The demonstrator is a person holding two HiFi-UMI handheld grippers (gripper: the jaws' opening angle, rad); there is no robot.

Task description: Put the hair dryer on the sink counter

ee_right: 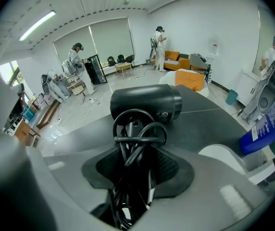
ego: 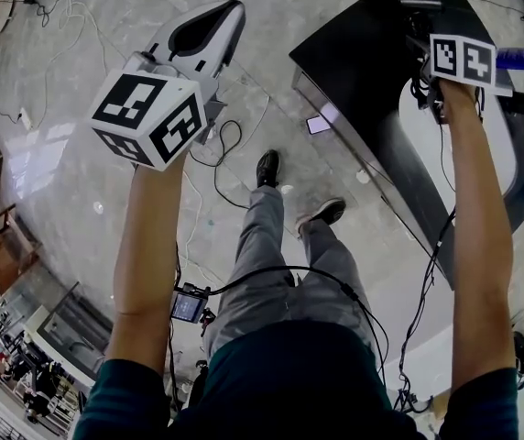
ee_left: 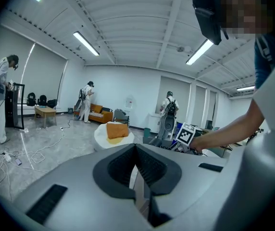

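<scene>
Overhead, the head view showed the left gripper (ego: 209, 27) held out over the grey floor (ego: 79, 181), well apart from the counter, with its marker cube (ego: 147, 117) nearest the camera. The right gripper (ego: 424, 49) reached down over the black counter (ego: 354, 53), just beside the white sink (ego: 427, 154). A blue bottle (ego: 518, 60) lay close to it on the far side. The person's legs and shoes stood between the two arms. Loose cables (ego: 230, 145) trailed across the floor, and a phone (ego: 318, 125) lay there by the counter's corner.

Next, the left gripper view showed that gripper's jaws pressed together with nothing between them. Beyond them stood other people in white, an orange sofa (ee_left: 99, 113) by the far wall and an orange cushion (ee_left: 117, 130) on a white round surface.

Lastly, the right gripper view showed the jaws pinching the hair dryer (ee_right: 147, 105) by its handle, which was wrapped in loops of black cord (ee_right: 138, 134). Its black barrel lay crosswise just past the jaw tips, low over the dark counter top. Whether it touched the counter could not be told. The sink's white rim curved in at the lower right, and the blue bottle sat at the right edge.
</scene>
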